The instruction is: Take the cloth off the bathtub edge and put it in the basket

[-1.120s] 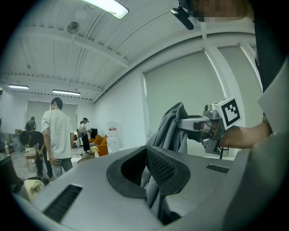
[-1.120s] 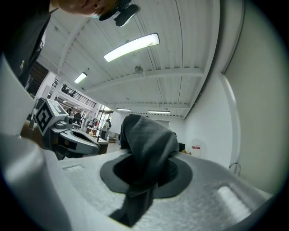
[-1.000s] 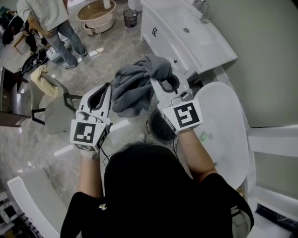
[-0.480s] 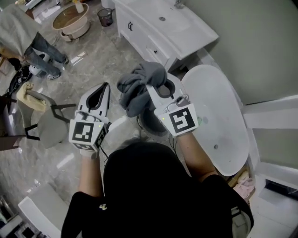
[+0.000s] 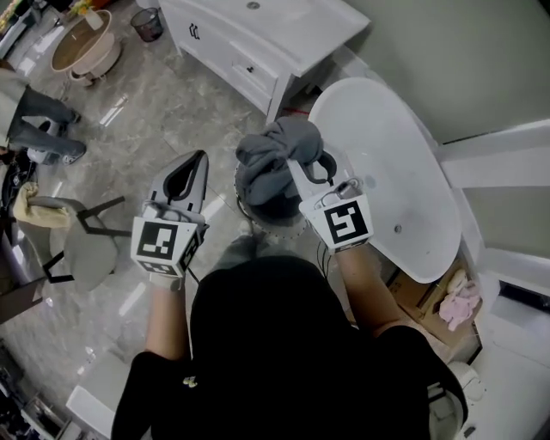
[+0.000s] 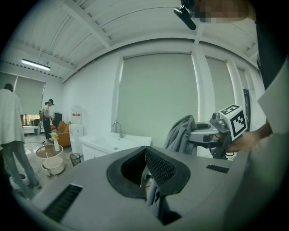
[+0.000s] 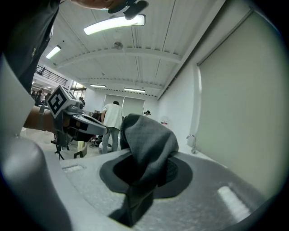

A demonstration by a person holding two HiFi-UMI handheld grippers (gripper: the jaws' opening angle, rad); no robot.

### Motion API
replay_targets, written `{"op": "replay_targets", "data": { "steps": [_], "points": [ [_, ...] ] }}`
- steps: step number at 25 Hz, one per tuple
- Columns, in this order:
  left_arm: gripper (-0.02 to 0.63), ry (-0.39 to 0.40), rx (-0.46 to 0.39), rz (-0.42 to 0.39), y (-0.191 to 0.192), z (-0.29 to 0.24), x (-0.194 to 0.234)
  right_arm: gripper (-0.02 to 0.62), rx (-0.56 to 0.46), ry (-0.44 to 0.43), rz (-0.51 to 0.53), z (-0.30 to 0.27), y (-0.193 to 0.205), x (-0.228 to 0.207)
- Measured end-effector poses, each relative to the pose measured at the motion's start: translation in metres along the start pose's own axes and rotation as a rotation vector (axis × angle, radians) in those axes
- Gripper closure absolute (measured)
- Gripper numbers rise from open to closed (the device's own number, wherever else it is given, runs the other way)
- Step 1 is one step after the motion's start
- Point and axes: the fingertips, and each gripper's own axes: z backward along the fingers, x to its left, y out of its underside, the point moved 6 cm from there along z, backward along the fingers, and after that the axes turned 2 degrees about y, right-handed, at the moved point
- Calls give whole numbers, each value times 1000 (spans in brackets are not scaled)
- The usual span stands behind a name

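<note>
My right gripper (image 5: 293, 160) is shut on the grey cloth (image 5: 273, 155), which hangs bunched from its jaws directly over the dark round basket (image 5: 265, 220). In the right gripper view the cloth (image 7: 147, 135) drapes over and between the jaws, hiding the pads. The basket stands on the floor beside the white oval bathtub (image 5: 391, 176). My left gripper (image 5: 198, 160) is held to the left of the cloth, apart from it, jaws together and holding nothing. In the left gripper view its pads (image 6: 156, 163) meet, and the cloth (image 6: 179, 133) shows off to the right.
A white vanity cabinet (image 5: 258, 39) stands beyond the basket. On the floor to the left are a grey chair (image 5: 86, 245), a beige basin (image 5: 82, 43), a small bin (image 5: 148, 21) and a person's legs (image 5: 39, 129). Pink items (image 5: 460, 302) lie by the tub's near end.
The right gripper has carried the cloth from left of the basket to directly above it, and the cloth now hangs more bunched. The left gripper has kept its place beside it.
</note>
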Motion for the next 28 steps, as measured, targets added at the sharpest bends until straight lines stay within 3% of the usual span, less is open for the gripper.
{"op": "replay_targets", "data": {
  "steps": [13, 28],
  "points": [
    [591, 102, 157, 50, 71, -38, -16, 525, 157, 42, -105, 14, 110, -2],
    [591, 200, 351, 69, 174, -60, -32, 525, 397, 13, -231, -14, 289, 34]
  ]
}}
